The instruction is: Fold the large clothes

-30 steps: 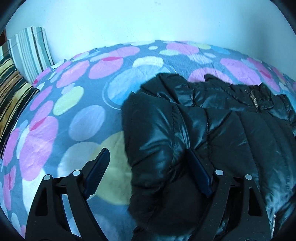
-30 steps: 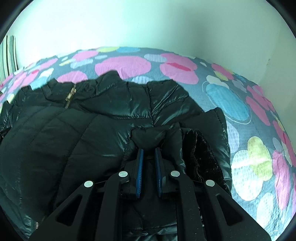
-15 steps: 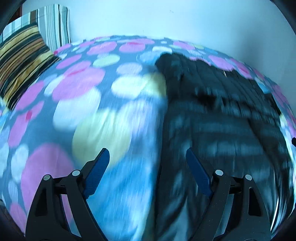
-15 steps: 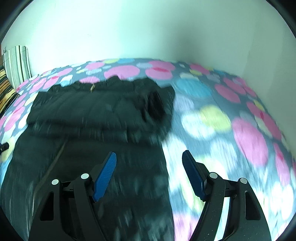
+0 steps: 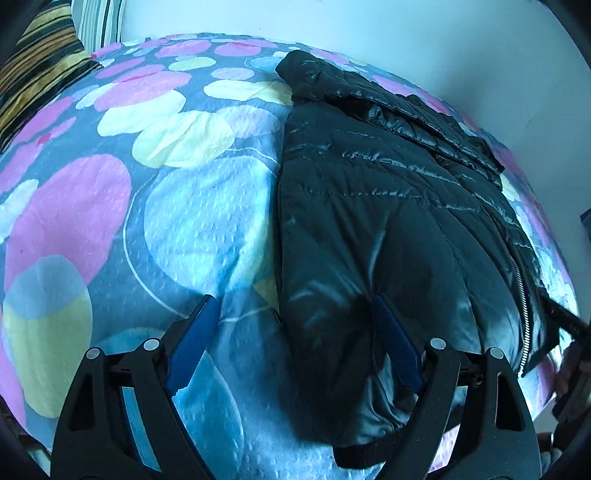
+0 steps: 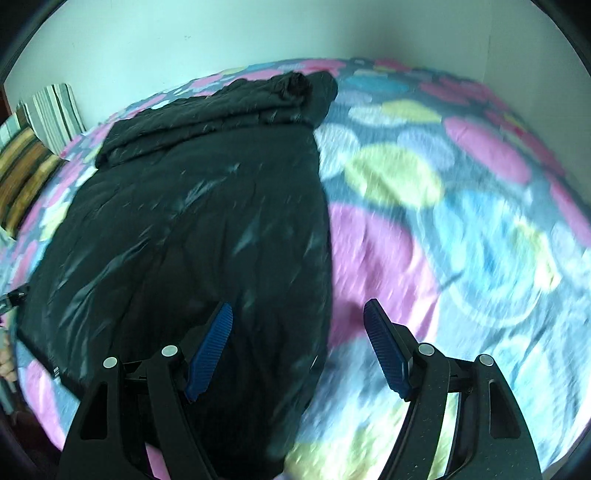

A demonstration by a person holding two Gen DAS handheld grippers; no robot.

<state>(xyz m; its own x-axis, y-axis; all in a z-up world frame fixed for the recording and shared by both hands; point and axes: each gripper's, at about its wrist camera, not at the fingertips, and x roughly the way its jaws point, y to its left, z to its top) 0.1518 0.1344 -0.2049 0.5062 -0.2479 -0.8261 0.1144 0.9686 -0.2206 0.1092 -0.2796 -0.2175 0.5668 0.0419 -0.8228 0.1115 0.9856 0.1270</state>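
Observation:
A shiny black puffer jacket (image 5: 388,206) lies flat on the dotted bedspread (image 5: 177,206), its sleeves folded in across the far end. My left gripper (image 5: 291,328) is open over the jacket's near left hem corner, one finger on each side of its edge. In the right wrist view the jacket (image 6: 192,221) fills the left half. My right gripper (image 6: 297,328) is open and empty, astride the jacket's near right edge, above the bedspread (image 6: 443,240).
Striped pillows (image 5: 40,62) lie at the bed's far left and show in the right wrist view (image 6: 33,147) too. A white wall (image 6: 258,33) runs behind the bed. The right gripper's body (image 5: 572,376) shows at the far right of the left wrist view.
My right gripper let go of the folded sleeve and opened. Both grippers pulled back from the jacket's far end to its near hem, one at each side.

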